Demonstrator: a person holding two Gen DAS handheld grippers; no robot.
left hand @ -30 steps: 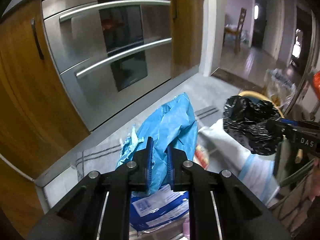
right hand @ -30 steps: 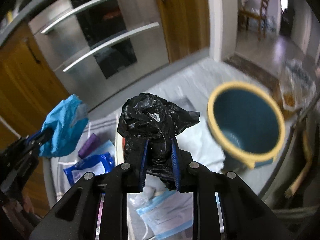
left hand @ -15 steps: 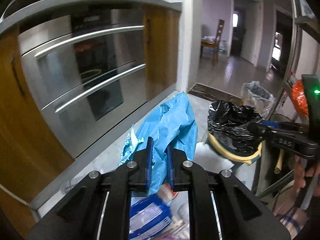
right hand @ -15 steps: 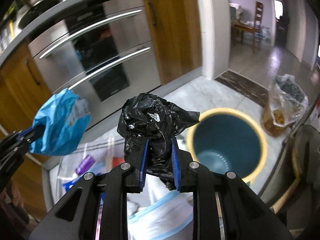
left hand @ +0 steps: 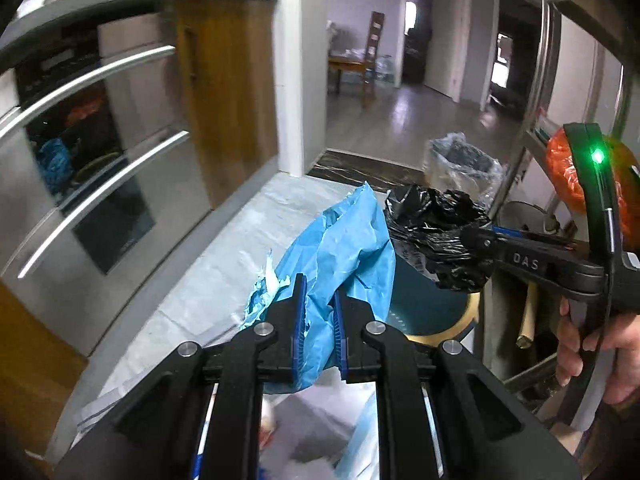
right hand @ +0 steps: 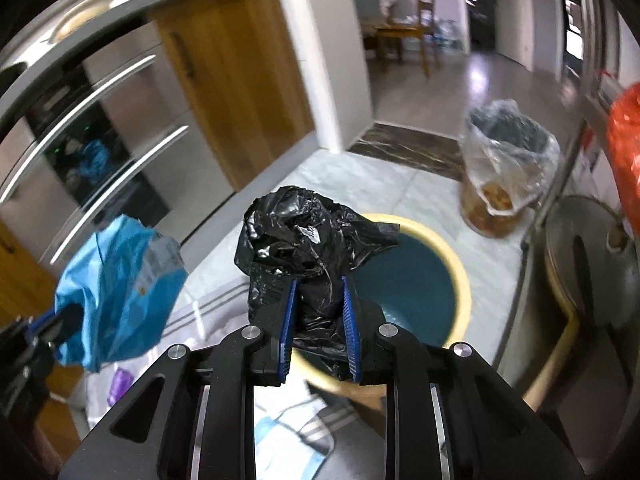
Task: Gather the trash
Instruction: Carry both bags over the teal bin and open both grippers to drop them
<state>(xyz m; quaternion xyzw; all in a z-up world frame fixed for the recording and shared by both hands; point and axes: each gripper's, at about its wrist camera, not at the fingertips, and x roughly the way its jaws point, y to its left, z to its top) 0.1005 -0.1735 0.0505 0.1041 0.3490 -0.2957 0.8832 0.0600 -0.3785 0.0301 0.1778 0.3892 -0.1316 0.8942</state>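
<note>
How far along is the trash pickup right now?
Done: two pieces are off the floor. In hand: the left gripper clamps a blue bag, the right gripper a black bag, near the open bin; neither is dropped in yet. Left: release both, then gather the wrappers on the floor.

Crumpled blue wrapper (left hand: 340, 248), glossy black bag (right hand: 304, 240), teal bin (right hand: 404, 276) with yellow rim, orange bag (left hand: 568, 172)
</note>
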